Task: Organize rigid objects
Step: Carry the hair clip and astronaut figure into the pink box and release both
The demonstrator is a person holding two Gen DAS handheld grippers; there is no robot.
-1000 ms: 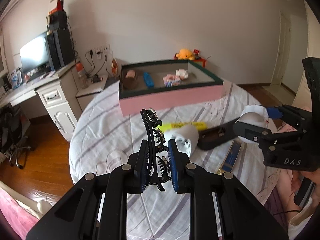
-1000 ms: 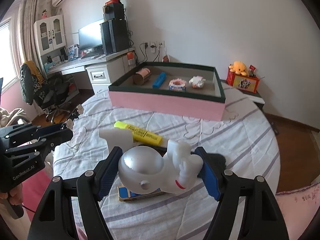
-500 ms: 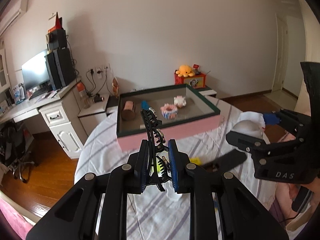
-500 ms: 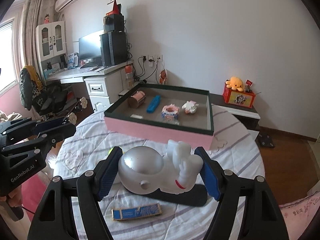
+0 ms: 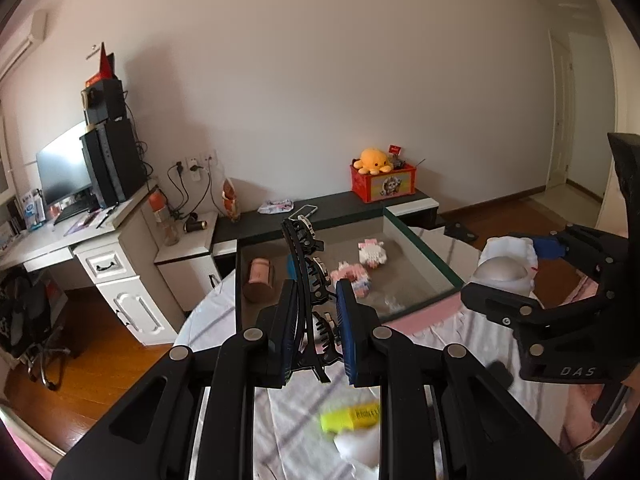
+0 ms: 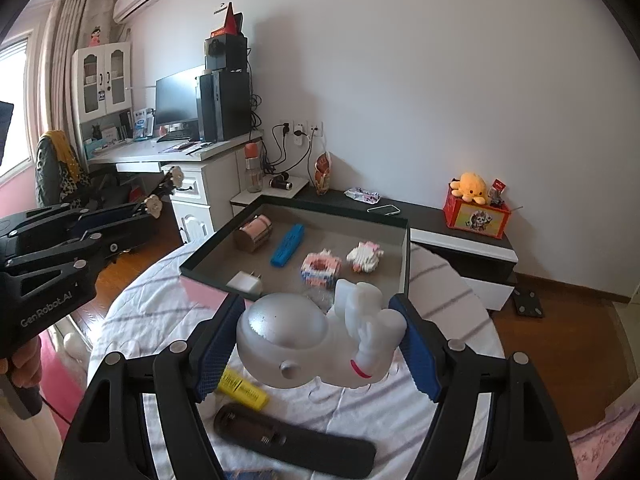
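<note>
In the left wrist view, the left gripper (image 5: 316, 322) is clamping a black hair claw (image 5: 306, 268) upright between its pads, with the pink tray (image 5: 424, 258) lying beyond at twelve o'clock and a yellow highlighter (image 5: 352, 416) on the striped cloth (image 5: 296, 432) at six; in the right wrist view, the right gripper (image 6: 320, 344) is squeezing a white astronaut figure (image 6: 316, 344), the tray (image 6: 404, 248) sitting at twelve o'clock

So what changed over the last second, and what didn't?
Both grippers rose toward the tray: the left gripper carrying the hair clip, the right gripper the astronaut figure. Both grips unchanged; tray contents and highlighter stayed put.
</note>
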